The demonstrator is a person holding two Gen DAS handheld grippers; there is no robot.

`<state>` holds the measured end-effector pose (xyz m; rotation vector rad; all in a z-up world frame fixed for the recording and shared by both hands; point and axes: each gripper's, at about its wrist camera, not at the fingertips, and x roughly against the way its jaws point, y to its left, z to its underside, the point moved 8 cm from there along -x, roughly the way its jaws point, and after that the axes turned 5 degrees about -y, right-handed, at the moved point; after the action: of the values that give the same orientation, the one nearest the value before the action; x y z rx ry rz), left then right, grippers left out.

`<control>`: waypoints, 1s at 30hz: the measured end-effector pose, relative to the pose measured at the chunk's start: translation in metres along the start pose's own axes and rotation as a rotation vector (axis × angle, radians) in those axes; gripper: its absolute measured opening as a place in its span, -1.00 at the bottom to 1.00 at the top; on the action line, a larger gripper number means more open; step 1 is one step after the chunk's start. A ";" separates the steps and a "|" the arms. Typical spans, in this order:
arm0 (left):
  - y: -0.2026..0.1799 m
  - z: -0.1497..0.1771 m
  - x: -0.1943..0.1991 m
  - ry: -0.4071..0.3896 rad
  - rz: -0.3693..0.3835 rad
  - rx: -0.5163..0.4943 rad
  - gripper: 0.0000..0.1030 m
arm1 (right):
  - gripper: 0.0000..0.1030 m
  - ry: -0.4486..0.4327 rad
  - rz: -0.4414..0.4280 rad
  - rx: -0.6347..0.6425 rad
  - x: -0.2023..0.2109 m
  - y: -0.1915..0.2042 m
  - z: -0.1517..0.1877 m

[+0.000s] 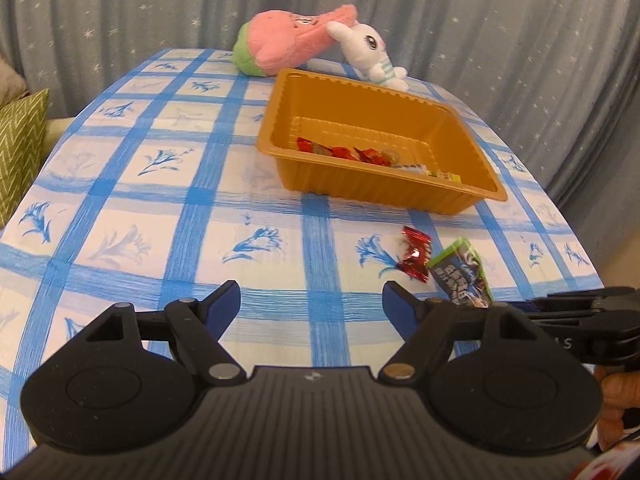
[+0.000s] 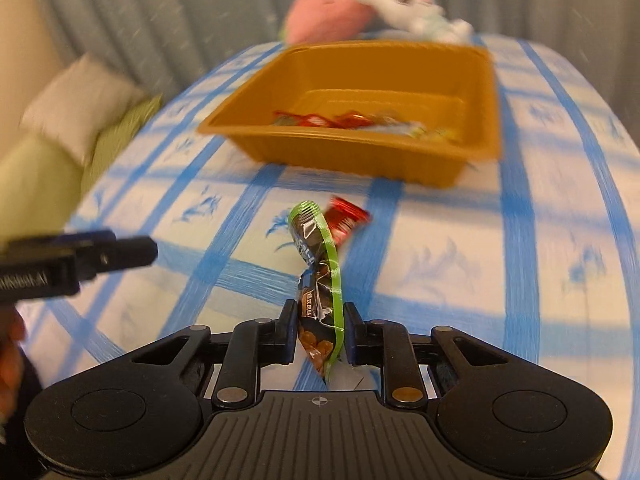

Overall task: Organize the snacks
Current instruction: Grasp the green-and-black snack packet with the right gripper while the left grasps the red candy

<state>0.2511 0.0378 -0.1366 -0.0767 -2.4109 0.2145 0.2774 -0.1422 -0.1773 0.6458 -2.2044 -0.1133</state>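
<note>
My right gripper (image 2: 319,330) pinches the green-edged snack packet (image 2: 320,280), short of the orange tray (image 2: 486,120); my left gripper (image 1: 311,300) hangs spread.

Left hand-held gripper (image 1: 312,304) open over checked tablecloth (image 1: 160,208), orange tray (image 1: 472,168) holding perhaps 4 snacks (image 1: 344,152), green packet (image 1: 464,272) nearby
</note>
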 end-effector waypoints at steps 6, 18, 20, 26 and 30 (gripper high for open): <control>-0.019 0.000 -0.010 0.008 0.023 -0.062 0.47 | -0.55 -0.028 0.027 -0.165 0.021 -0.024 0.010; -0.062 -0.010 -0.046 0.006 0.081 -0.170 0.27 | -0.55 -0.141 0.100 -0.323 0.052 -0.066 0.003; -0.071 -0.011 -0.052 0.005 0.087 -0.190 0.24 | -0.55 -0.148 0.105 -0.338 0.054 -0.070 0.003; -0.090 -0.008 -0.074 0.015 0.090 -0.247 0.06 | -0.55 -0.163 0.109 -0.369 0.055 -0.079 0.004; -0.096 -0.008 -0.088 0.022 0.078 -0.250 -0.17 | -0.55 -0.172 0.107 -0.376 0.056 -0.081 0.004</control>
<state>0.3228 -0.0660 -0.1714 -0.2851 -2.4040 -0.0527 0.2781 -0.2397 -0.1646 0.3169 -2.2912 -0.5307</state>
